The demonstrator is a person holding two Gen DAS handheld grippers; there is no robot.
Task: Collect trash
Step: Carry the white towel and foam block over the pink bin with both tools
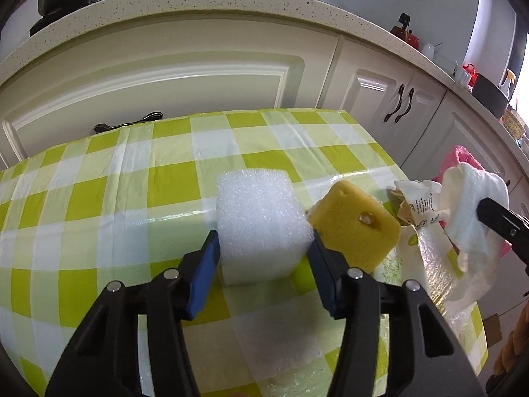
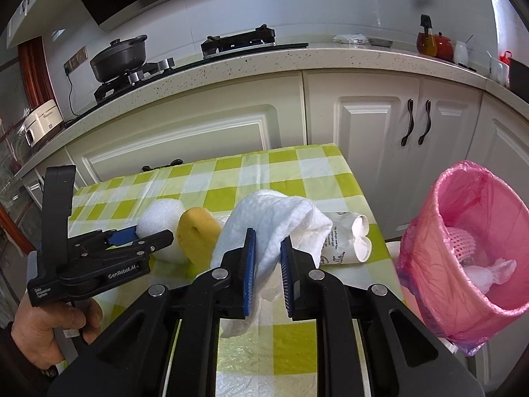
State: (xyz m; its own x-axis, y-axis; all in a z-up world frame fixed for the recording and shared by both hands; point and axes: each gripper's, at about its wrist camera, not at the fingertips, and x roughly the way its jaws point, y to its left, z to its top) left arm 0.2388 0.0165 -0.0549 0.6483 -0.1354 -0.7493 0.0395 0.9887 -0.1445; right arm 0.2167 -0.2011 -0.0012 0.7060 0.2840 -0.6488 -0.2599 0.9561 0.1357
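Kitchen cabinets (image 2: 185, 132) back a checked tablecloth (image 1: 99, 198); left tool (image 1: 264, 258) clasps foam block (image 1: 261, 218), right tool (image 2: 267, 258) pinches tissue (image 2: 274, 221).

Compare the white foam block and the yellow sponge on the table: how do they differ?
The white foam block is plain and stands between the left gripper pads; the yellow sponge has holes, leans tilted, and no gripper holds it. The block looks larger. Both sit on the checked tablecloth.
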